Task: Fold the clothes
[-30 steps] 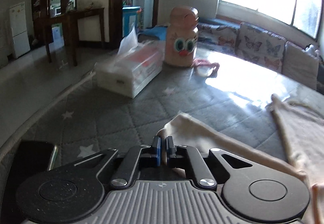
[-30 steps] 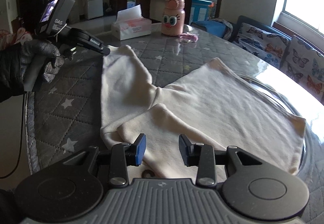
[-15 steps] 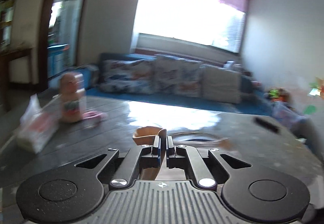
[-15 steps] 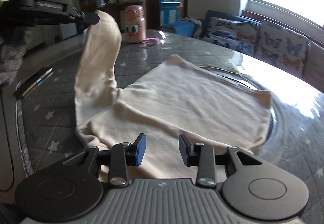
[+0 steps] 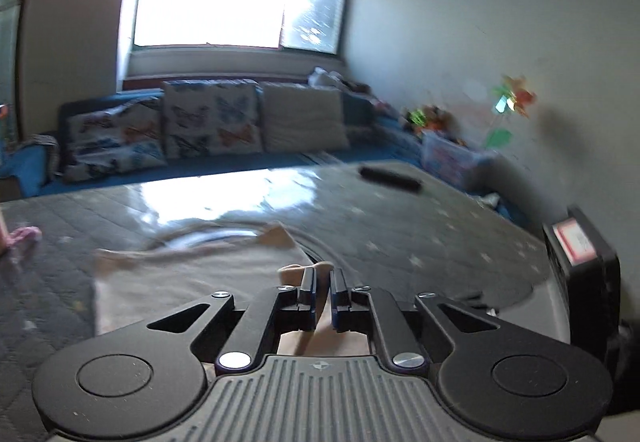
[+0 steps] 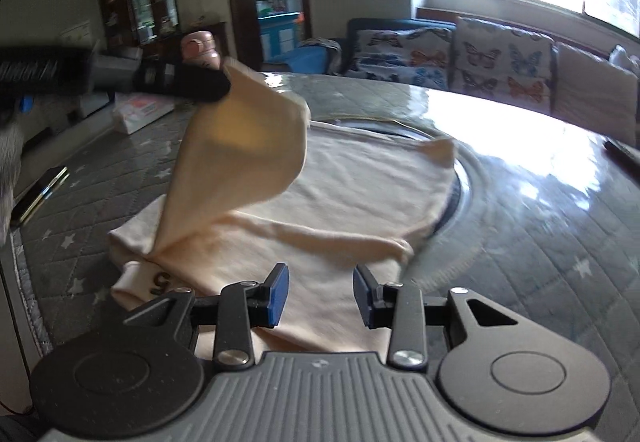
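A cream garment [image 6: 352,198] lies spread on the grey quilted table [image 6: 540,242]. My left gripper [image 5: 323,284] is shut on the end of its sleeve [image 5: 298,271], the cloth pinched between the blue pads. In the right wrist view that left gripper [image 6: 208,86] holds the sleeve [image 6: 240,158] lifted high over the garment's body, the cloth hanging in a curve. My right gripper [image 6: 320,288] stands open low over the garment's near edge, with nothing between its fingers. A dark "5" mark [image 6: 160,280] shows on the near left cuff.
A tissue box [image 6: 140,112] and a pink bottle [image 6: 200,46] stand at the table's far left. A phone [image 6: 40,194] lies at the left edge. A dark remote [image 5: 390,178] lies far on the table, a black device [image 5: 580,262] at right. Sofa cushions [image 6: 500,62] behind.
My left gripper lifted the sleeve off the table and swung it rightward over the garment's body. The right gripper stayed open near the garment's front edge.
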`<action>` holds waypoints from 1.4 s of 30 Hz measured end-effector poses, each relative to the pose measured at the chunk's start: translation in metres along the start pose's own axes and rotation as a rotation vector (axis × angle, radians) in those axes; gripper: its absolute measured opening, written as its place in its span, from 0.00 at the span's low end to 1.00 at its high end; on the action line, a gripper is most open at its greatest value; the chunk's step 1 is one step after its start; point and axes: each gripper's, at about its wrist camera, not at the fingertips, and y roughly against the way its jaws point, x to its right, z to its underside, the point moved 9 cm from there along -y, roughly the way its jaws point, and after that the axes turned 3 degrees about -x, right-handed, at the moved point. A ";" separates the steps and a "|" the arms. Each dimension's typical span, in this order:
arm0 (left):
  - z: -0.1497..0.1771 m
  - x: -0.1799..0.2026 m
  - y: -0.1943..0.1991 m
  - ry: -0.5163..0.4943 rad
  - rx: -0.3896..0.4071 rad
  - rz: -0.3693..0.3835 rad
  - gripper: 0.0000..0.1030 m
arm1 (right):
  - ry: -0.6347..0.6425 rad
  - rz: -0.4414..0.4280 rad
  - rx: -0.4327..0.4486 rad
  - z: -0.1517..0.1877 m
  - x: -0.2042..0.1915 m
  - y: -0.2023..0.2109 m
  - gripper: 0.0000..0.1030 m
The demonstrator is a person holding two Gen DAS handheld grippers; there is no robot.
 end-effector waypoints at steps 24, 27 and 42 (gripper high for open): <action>0.093 -0.130 0.024 0.072 -0.155 -0.271 0.16 | -0.029 0.035 0.014 -0.022 0.011 -0.021 0.30; 0.100 -0.139 0.017 0.089 -0.179 -0.278 0.13 | -0.011 0.041 0.015 -0.024 0.007 -0.030 0.26; 0.070 -0.126 -0.005 0.074 -0.149 -0.218 0.14 | 0.043 0.026 0.013 -0.036 -0.003 -0.028 0.25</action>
